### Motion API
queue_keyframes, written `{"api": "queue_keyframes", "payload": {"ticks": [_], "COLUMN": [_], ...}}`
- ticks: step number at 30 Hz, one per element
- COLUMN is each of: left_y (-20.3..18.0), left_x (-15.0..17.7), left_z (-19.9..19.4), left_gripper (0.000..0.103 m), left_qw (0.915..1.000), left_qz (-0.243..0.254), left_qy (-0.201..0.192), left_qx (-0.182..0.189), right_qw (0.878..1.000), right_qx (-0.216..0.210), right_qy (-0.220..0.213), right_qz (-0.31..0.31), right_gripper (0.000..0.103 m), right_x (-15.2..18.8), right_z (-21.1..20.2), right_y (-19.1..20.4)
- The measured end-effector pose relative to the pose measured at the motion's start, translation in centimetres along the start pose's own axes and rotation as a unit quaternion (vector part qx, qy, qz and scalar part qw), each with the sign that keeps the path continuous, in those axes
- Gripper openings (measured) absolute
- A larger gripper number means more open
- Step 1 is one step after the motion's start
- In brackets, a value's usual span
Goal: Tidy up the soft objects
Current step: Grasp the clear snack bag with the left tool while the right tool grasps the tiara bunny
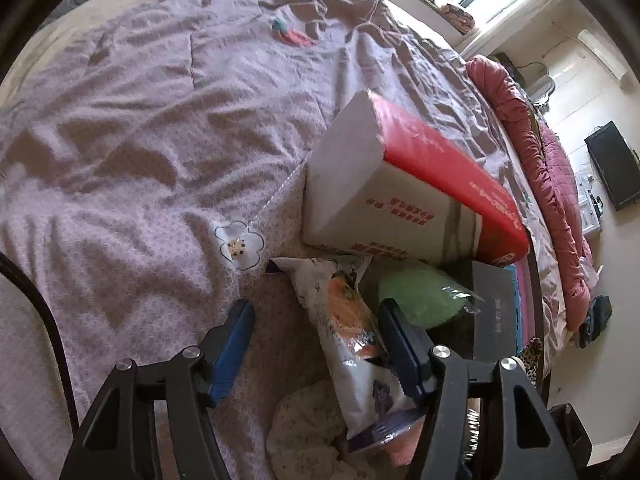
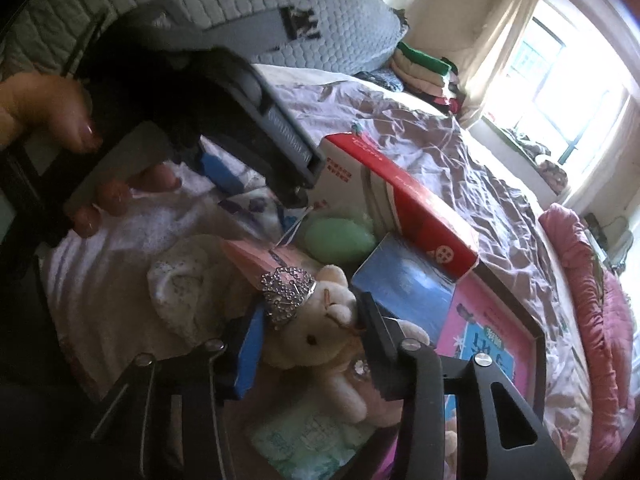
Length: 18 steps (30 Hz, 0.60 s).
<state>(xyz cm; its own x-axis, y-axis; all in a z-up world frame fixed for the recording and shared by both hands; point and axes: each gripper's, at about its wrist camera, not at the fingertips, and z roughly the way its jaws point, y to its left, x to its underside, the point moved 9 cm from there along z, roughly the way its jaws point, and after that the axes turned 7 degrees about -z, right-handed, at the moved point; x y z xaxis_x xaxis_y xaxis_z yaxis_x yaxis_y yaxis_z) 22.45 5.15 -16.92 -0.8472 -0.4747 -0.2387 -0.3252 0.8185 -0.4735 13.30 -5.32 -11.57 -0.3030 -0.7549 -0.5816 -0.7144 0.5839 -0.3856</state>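
Note:
In the left wrist view my left gripper (image 1: 316, 320) is open over a white plastic snack packet (image 1: 352, 332) that lies beside its right finger, untouched as far as I can see. A red and white tissue pack (image 1: 404, 184) and a green soft ball (image 1: 420, 296) lie just beyond. In the right wrist view my right gripper (image 2: 312, 320) has its jaws around a cream teddy bear (image 2: 320, 340) with a silver crown (image 2: 286, 290); whether they press it I cannot tell. The tissue pack (image 2: 400, 196) and green ball (image 2: 340, 240) also show there.
All lies on a bed with a crumpled lilac quilt (image 1: 160, 100). A dark tray (image 2: 532, 340) holds a pink book (image 2: 480, 332) and a blue book (image 2: 408, 284). A white cloth (image 2: 180, 284) and a pink pack (image 2: 264, 260) lie near the bear. A pink bolster (image 1: 532, 152) edges the bed.

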Motion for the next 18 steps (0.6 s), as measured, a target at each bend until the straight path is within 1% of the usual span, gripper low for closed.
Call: {"api": "queue_keyframes", "payload": {"ticks": [1, 4, 5, 6, 8, 11, 15, 18], "left_y": [-0.1, -0.4, -0.5, -0.6, -0.5, -0.2, 0.3, 0.4], "left_x": [0.0, 0.0, 0.0, 0.1, 0.1, 0.0, -0.1, -0.1], "left_z": [0.1, 0.4, 0.5, 0.7, 0.8, 0.4, -0.9, -2.5], "left_gripper": [0.061, 0.051, 0.043, 0.038, 0.035, 0.032, 0.032, 0.032], "left_qw": [1.0, 0.9998, 0.9996, 0.9993, 0.9992, 0.9982, 0.9972, 0.9971], "left_qz": [0.001, -0.002, -0.005, -0.008, -0.008, -0.02, -0.031, -0.02], "left_qy": [0.001, 0.002, 0.003, 0.006, 0.004, -0.002, -0.016, -0.033], "left_qx": [0.005, 0.021, 0.028, 0.035, 0.038, 0.057, 0.067, 0.065], "right_qw": [1.0, 0.998, 0.996, 0.995, 0.991, 0.986, 0.985, 0.984], "right_qx": [-0.004, -0.024, -0.04, -0.046, -0.061, -0.072, -0.075, -0.072], "right_qy": [-0.003, -0.013, -0.018, -0.022, -0.032, -0.041, -0.049, -0.058], "right_qz": [0.014, 0.056, 0.077, 0.088, 0.117, 0.142, 0.149, 0.152], "right_gripper": [0.042, 0.04, 0.039, 0.039, 0.039, 0.039, 0.039, 0.039], "right_x": [0.0, 0.0, 0.0, 0.0, 0.1, 0.1, 0.1, 0.0], "right_z": [0.0, -0.2, -0.2, -0.3, -0.6, -1.2, -2.1, -2.8], "right_y": [-0.3, -1.1, -1.5, -1.7, -2.4, -2.8, -2.7, -2.8]}}
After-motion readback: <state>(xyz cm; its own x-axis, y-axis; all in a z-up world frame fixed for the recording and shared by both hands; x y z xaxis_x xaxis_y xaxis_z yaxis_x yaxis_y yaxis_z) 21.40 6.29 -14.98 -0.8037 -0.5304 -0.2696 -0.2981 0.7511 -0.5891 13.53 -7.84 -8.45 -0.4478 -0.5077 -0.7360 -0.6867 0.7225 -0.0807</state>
